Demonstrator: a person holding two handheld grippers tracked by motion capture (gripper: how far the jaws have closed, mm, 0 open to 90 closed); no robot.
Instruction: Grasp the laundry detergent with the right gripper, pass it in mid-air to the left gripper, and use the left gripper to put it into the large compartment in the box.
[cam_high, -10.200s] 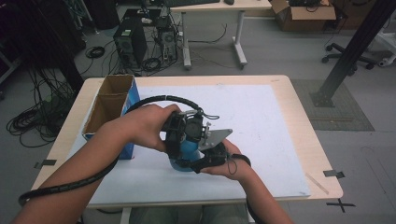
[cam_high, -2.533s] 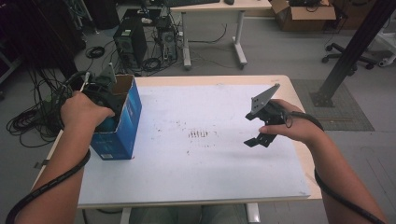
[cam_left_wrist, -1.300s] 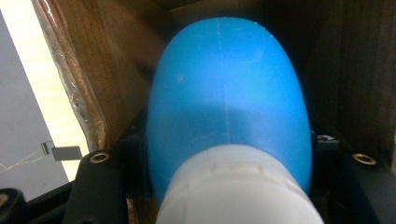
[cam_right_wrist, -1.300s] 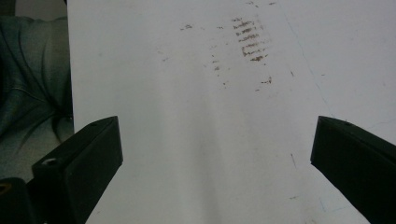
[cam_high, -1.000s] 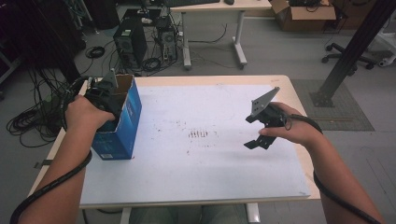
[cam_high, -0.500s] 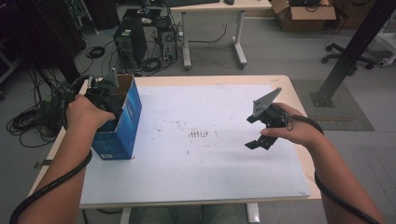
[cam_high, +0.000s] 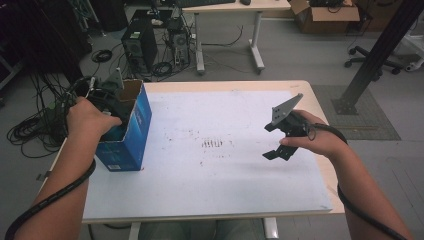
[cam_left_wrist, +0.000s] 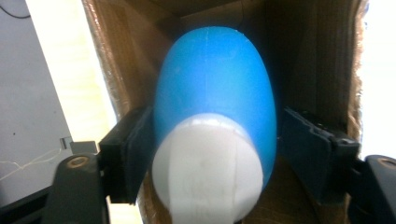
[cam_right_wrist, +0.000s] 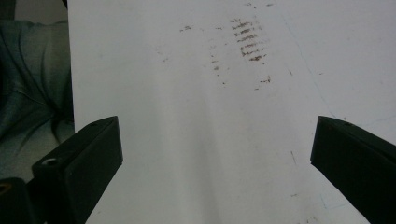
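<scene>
- Cardboard box (cam_high: 131, 131), blue outside and brown inside, sits at the table's (cam_high: 300, 200) left edge with its top open. The left gripper (cam_high: 107, 102) reaches down into it.
- Inside the box there's a blue bottle with a white cap (cam_left_wrist: 212, 140), seen in the left gripper view sitting right between the two jaws. The jaws have just been opening; the right pad stands a little off the bottle, and the left pad is so close I can't say if it touches. So it looks let go rather than squeezed.
- Right gripper (cam_high: 280, 142) hangs over the bare right part of the white tabletop, jaws spread wide with nothing in them. Lots of free room there, with only some brown smudges (cam_high: 215, 144) mid-table.
- From the high view the bottle is hidden by the box wall and the left hand (cam_high: 90, 117). Can't make out the box's bottom either, as the bottle blocks it.
</scene>
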